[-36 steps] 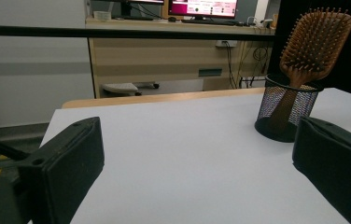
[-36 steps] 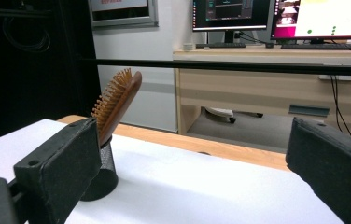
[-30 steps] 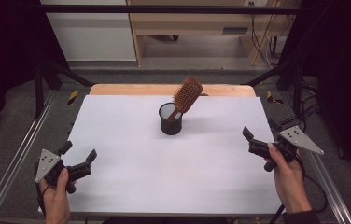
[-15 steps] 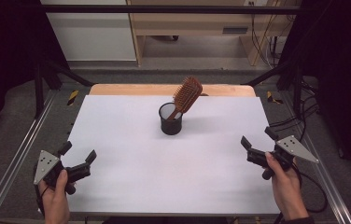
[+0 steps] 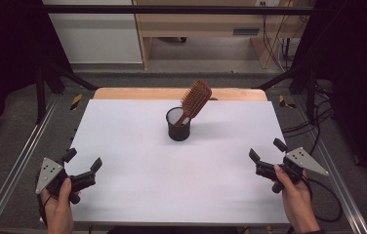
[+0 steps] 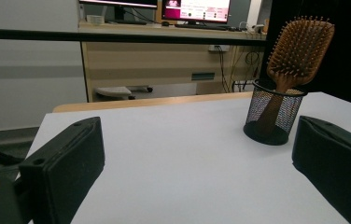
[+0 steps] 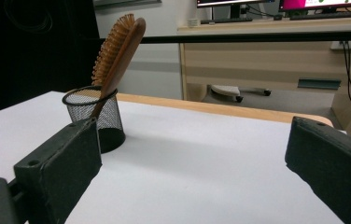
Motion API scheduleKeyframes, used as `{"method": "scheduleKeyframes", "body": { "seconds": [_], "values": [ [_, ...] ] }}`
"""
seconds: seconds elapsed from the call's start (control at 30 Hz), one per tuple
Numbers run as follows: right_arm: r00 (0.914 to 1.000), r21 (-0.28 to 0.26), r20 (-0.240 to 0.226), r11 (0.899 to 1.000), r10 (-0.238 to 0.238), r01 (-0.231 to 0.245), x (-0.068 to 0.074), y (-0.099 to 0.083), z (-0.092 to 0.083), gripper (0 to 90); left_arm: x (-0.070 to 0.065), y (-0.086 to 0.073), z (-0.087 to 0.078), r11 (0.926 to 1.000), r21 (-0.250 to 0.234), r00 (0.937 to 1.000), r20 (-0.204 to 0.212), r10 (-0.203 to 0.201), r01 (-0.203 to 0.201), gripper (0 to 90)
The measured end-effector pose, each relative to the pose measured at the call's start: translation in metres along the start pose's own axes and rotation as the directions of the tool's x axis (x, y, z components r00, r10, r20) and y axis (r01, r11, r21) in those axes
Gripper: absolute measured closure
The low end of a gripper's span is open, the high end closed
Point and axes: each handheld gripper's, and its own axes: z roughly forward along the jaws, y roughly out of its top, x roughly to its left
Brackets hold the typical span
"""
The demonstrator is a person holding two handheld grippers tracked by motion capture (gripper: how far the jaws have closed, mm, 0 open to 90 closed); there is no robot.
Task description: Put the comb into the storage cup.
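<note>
— Any writing? Counts?
— None readable. One brush, leaning in one mesh cup, frame centre.
— Grippers?
— Left gripper lower left, right gripper lower right; both released, holding nothing.

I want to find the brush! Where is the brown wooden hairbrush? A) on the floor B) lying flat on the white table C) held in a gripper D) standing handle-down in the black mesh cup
D: the brown wooden hairbrush leans with its handle inside the black mesh cup, bristle head sticking out above the rim.
</note>
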Motion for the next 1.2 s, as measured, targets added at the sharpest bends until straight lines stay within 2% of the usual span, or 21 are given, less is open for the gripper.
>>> {"method": "scheduleKeyframes", "body": {
  "seconds": [0.6, 1.2],
  "values": [
    [0.9967, 0.040, -0.070, 0.998, -0.042, 0.045, 0.014, -0.018, 0.006, 3.8, -0.007, -0.001, -0.001, 0.9998, -0.001, 0.9993, 0.032, 0.020, -0.020, 2.6],
    [0.9900, 0.051, -0.131, 0.997, -0.052, 0.060, 0.028, -0.027, 0.014, 4.1, -0.019, -0.004, -0.005, 0.9994, 0.013, 0.9969, 0.073, 0.029, -0.031, 2.6]
  ]
}}
